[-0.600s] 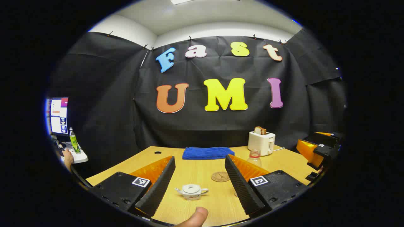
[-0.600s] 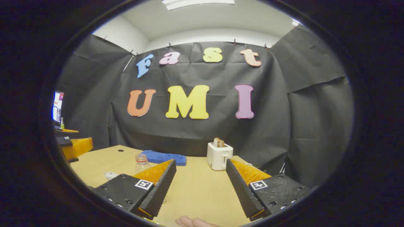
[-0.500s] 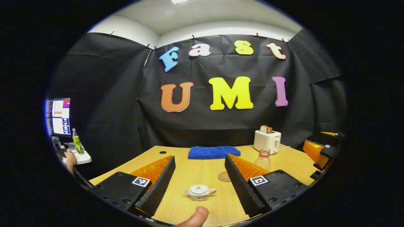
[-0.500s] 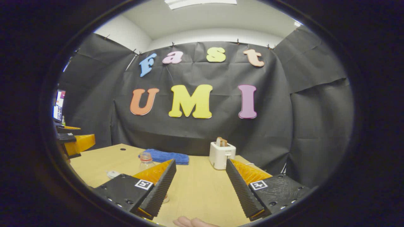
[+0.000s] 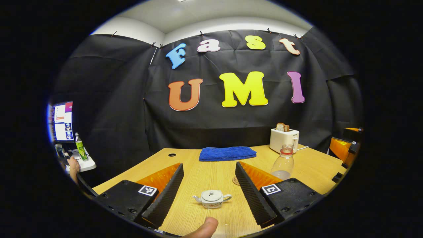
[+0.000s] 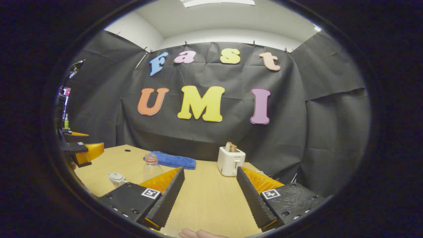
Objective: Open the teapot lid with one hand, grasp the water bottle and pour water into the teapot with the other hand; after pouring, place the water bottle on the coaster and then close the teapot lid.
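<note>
Hovering over table (image 5: 198, 172), left gripper (image 5: 209, 185) spread wide, holding nothing; teapot (image 5: 212, 199) sits lower centre of left gripper view, between fingers but apart from both, lid on. Water bottle (image 5: 283, 163) upright right of centre, coaster (image 5: 236, 180) partly hidden behind right finger. Blue towel (image 5: 227, 153) and toaster (image 5: 284, 139) line far table edge. Right gripper (image 6: 210, 191) equally wide, empty, bare tabletop ahead; bottle (image 6: 151, 168) and teapot (image 6: 116, 178) lower left of right gripper view.

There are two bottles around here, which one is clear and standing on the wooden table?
The water bottle with the red neck ring, upright on the table in front of the toaster. The other, a green bottle, stands on a side desk beside the monitor.
</note>
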A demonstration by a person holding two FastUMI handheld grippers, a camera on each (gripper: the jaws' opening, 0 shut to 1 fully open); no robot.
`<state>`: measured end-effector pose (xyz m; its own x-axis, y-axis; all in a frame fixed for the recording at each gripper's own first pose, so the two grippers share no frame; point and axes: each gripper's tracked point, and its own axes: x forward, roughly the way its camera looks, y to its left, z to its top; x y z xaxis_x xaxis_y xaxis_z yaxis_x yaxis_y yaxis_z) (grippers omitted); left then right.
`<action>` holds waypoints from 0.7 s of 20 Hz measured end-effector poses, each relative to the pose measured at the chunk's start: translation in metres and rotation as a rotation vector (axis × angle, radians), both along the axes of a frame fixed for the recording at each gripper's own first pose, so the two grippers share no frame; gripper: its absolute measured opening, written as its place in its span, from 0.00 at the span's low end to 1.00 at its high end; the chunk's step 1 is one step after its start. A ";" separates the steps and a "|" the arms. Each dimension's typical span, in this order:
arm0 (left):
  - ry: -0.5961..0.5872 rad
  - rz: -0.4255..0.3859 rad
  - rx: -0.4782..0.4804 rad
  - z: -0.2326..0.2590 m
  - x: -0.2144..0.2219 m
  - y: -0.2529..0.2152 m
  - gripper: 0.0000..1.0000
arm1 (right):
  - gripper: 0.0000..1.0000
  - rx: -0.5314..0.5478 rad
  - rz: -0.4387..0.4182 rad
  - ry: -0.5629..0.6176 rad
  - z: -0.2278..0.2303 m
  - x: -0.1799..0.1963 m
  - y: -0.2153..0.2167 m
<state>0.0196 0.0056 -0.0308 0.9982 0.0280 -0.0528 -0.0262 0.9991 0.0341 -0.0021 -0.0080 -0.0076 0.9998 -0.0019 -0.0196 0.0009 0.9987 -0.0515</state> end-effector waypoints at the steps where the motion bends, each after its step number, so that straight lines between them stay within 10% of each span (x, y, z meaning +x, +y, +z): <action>1: 0.006 0.002 0.000 -0.002 0.001 0.001 0.99 | 0.95 0.002 -0.003 -0.002 0.000 0.001 -0.002; 14: 0.002 0.014 -0.068 -0.026 0.029 0.010 0.99 | 0.97 -0.018 -0.024 0.039 -0.016 0.011 -0.005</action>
<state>0.0486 0.0157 -0.0568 0.9976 0.0381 -0.0572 -0.0401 0.9986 -0.0333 0.0089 -0.0129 -0.0233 0.9980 -0.0262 -0.0583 0.0221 0.9973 -0.0694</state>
